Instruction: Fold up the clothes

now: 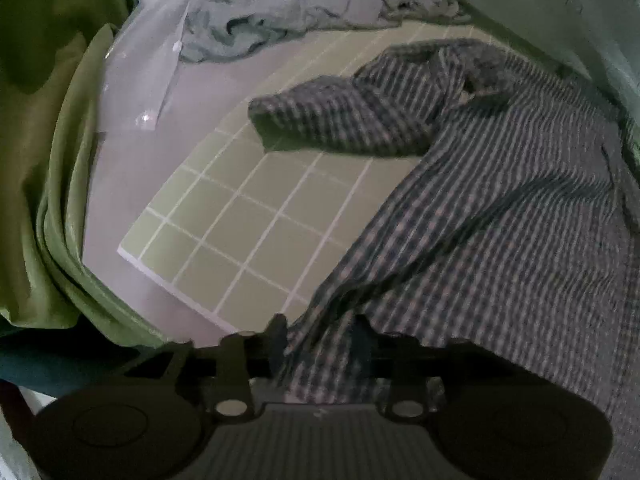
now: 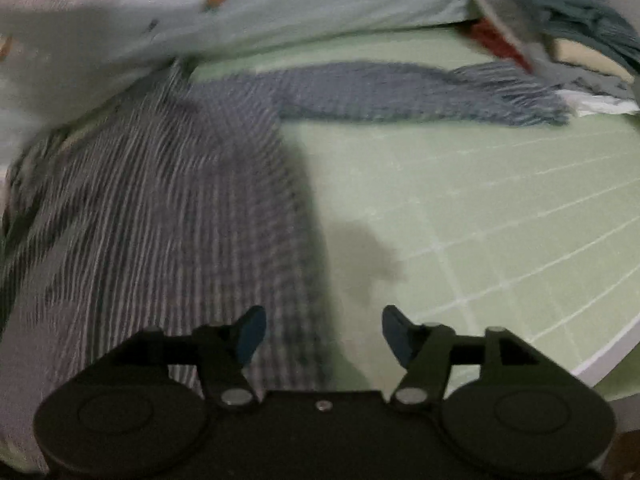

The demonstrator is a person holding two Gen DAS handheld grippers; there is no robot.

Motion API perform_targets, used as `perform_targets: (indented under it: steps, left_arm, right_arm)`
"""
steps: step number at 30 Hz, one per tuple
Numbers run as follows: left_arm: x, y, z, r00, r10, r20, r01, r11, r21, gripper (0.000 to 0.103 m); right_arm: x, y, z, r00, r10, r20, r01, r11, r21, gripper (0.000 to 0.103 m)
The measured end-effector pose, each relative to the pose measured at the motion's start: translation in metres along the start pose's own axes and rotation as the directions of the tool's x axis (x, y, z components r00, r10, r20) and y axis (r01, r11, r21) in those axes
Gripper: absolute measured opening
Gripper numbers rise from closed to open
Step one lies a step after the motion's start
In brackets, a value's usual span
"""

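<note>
A blue-and-white checked shirt [image 1: 500, 200] lies on a green grid mat [image 1: 224, 220], one sleeve [image 1: 340, 120] stretched out to the left. My left gripper [image 1: 320, 340] is shut on the shirt's hem, and the cloth drapes over its fingers. In the right wrist view the same shirt [image 2: 160, 220] covers the left half, its sleeve [image 2: 400, 92] reaching right across the mat [image 2: 480, 200]. My right gripper [image 2: 324, 336] is open and empty just above the shirt's right edge. The view is motion-blurred.
A crumpled grey-blue garment [image 1: 260, 20] lies at the back of the table. A green cloth [image 1: 40, 140] hangs at the left. A pale patterned sheet [image 2: 200, 12] lies behind the shirt. A pile of clothes [image 2: 560, 40] sits at the back right.
</note>
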State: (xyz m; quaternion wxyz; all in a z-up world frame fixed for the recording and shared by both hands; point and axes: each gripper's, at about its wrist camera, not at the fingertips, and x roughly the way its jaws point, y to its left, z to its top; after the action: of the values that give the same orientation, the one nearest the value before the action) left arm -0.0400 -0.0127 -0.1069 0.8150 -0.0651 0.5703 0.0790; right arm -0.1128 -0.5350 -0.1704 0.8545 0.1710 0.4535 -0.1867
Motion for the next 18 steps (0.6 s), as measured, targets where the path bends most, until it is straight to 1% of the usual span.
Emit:
perform_targets:
  steps: [2, 5, 7, 9, 10, 11, 12, 13, 14, 15, 16, 18]
  left_arm:
    - [0.004, 0.001, -0.001, 1.0, 0.001, -0.015, -0.001, 1.0, 0.022, 0.046]
    - [0.008, -0.001, -0.002, 0.999, -0.018, -0.03, 0.02, 0.998, 0.052, 0.049]
    - [0.01, -0.004, -0.004, 0.999, -0.025, -0.037, 0.028, 0.997, 0.07, 0.049]
    - [0.011, -0.006, -0.006, 0.999, -0.022, -0.039, 0.026, 0.996, 0.09, 0.049]
    - [0.012, -0.007, -0.006, 0.999, -0.023, -0.042, 0.027, 0.995, 0.097, 0.045]
    - [0.013, -0.008, -0.007, 0.999, -0.024, -0.047, 0.029, 0.994, 0.101, 0.037]
    - [0.014, -0.008, -0.007, 0.998, -0.02, -0.053, 0.026, 0.994, 0.106, 0.029]
    - [0.015, -0.01, -0.008, 0.999, -0.005, -0.052, 0.011, 0.993, 0.117, 0.015]
    - [0.014, -0.01, -0.008, 0.999, 0.003, -0.049, 0.004, 0.991, 0.135, 0.003]
    - [0.013, -0.011, -0.008, 0.999, 0.006, -0.047, 0.001, 0.988, 0.155, 0.0]
    - [0.011, -0.009, -0.009, 0.999, -0.001, -0.049, 0.009, 0.988, 0.156, 0.0]
    - [-0.002, -0.003, -0.008, 0.998, -0.031, -0.058, 0.039, 0.989, 0.142, 0.0]
  right_arm:
    - [0.002, 0.004, -0.006, 1.0, 0.011, -0.024, -0.011, 1.0, 0.002, 0.066]
    - [0.003, 0.005, -0.009, 0.998, 0.026, -0.056, -0.025, 1.0, 0.017, 0.068]
    - [0.001, 0.01, -0.015, 0.997, 0.017, -0.077, -0.016, 1.0, 0.017, 0.072]
    - [0.001, 0.013, -0.018, 0.994, 0.007, -0.106, -0.006, 1.0, 0.008, 0.073]
    - [0.001, 0.016, -0.021, 0.993, 0.01, -0.119, -0.009, 1.0, 0.002, 0.073]
    - [0.001, 0.018, -0.023, 0.992, 0.016, -0.128, -0.017, 1.0, 0.0, 0.069]
    - [0.001, 0.021, -0.026, 0.99, 0.024, -0.136, -0.024, 1.0, -0.002, 0.057]
    - [0.0, 0.023, -0.027, 0.99, 0.018, -0.14, -0.02, 1.0, -0.009, 0.041]
    - [0.0, 0.024, -0.026, 0.99, 0.007, -0.141, -0.009, 1.0, -0.019, 0.028]
    - [-0.001, 0.025, -0.025, 0.989, 0.025, -0.145, -0.029, 0.999, -0.023, 0.003]
    - [-0.002, 0.024, -0.024, 0.987, 0.057, -0.151, -0.061, 0.998, -0.024, 0.002]
    - [-0.015, 0.025, -0.02, 0.987, 0.092, -0.134, -0.097, 0.995, -0.031, 0.002]
